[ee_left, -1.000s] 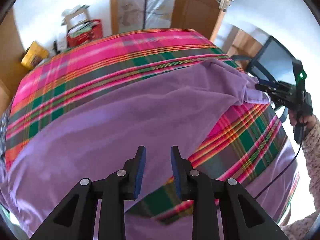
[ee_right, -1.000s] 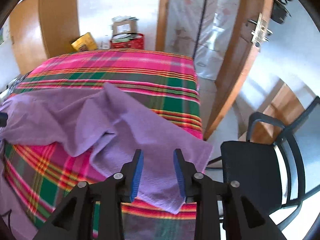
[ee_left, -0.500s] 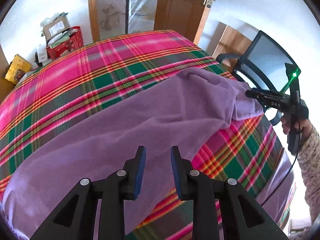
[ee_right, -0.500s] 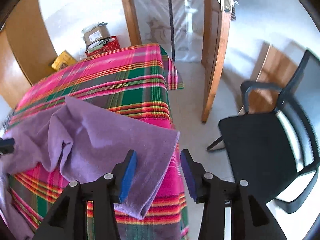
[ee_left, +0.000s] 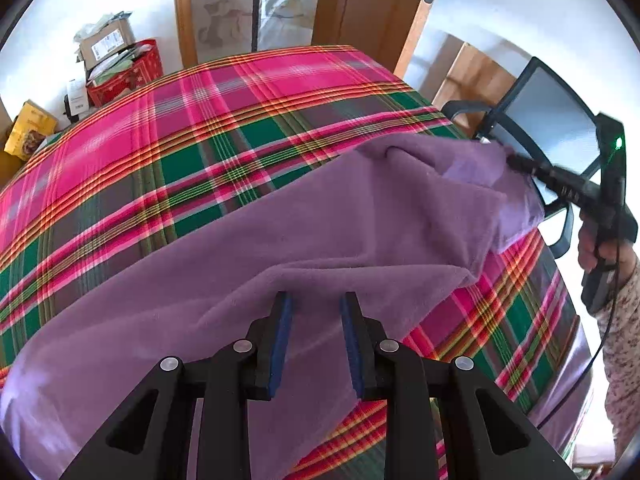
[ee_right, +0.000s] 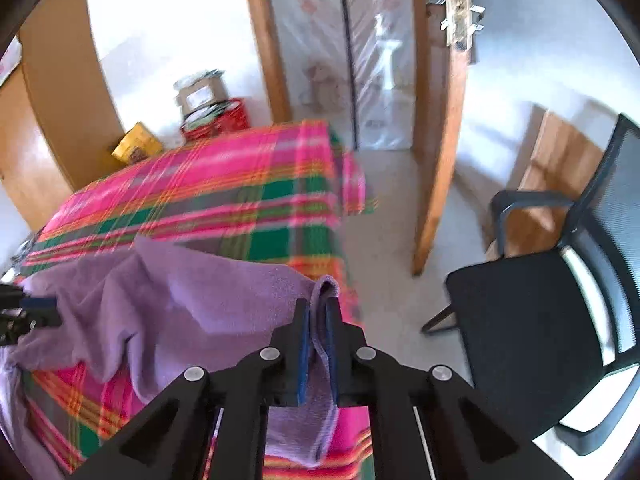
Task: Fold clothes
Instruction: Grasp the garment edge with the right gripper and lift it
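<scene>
One fuzzy purple garment (ee_right: 168, 304) | right claw (ee_right: 316, 312) pinching folded edge

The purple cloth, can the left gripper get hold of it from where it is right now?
Probably yes. The left gripper is open right over the purple cloth, a raised fold lies just ahead, and nothing sits between them.

Black grippers, blue-padded jaws, silver screws; speckled sleeve (ee_left: 622, 320).

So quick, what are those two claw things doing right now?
Left gripper: open, hovering over the purple cloth, holding nothing.
Right gripper: closed on an edge of the purple cloth.
</scene>
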A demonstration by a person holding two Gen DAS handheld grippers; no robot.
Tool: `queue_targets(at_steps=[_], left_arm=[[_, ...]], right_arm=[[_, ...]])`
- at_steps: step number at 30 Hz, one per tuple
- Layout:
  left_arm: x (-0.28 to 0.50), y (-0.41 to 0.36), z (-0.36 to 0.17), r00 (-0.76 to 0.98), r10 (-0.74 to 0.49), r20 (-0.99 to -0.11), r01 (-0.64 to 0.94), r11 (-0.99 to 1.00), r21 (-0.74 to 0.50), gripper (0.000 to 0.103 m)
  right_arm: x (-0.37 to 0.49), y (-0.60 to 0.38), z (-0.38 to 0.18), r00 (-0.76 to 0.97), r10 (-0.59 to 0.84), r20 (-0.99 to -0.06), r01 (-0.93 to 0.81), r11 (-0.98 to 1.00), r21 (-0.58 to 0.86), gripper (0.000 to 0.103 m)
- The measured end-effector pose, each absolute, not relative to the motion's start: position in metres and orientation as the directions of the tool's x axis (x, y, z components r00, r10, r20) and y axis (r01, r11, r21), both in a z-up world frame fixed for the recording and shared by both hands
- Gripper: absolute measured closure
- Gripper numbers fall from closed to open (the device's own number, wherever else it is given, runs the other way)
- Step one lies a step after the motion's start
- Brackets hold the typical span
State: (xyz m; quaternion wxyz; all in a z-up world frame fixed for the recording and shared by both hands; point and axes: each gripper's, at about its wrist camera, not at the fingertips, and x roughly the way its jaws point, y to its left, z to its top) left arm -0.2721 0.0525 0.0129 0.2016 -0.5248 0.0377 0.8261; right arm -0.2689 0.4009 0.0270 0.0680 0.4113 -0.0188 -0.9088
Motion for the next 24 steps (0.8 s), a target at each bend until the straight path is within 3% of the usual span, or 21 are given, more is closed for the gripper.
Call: queue_targets(at_steps=[24], left_arm=[[-0.245, 0.076, -0.003, -0.248, 0.359, -0.900, -0.500, -0.843, -0.198, 0.076]], right_arm=[[-0.352, 0.439, 0.019, -0.641, 0.107, -0.760, -0.111, -0.993, -0.047, 0.102]])
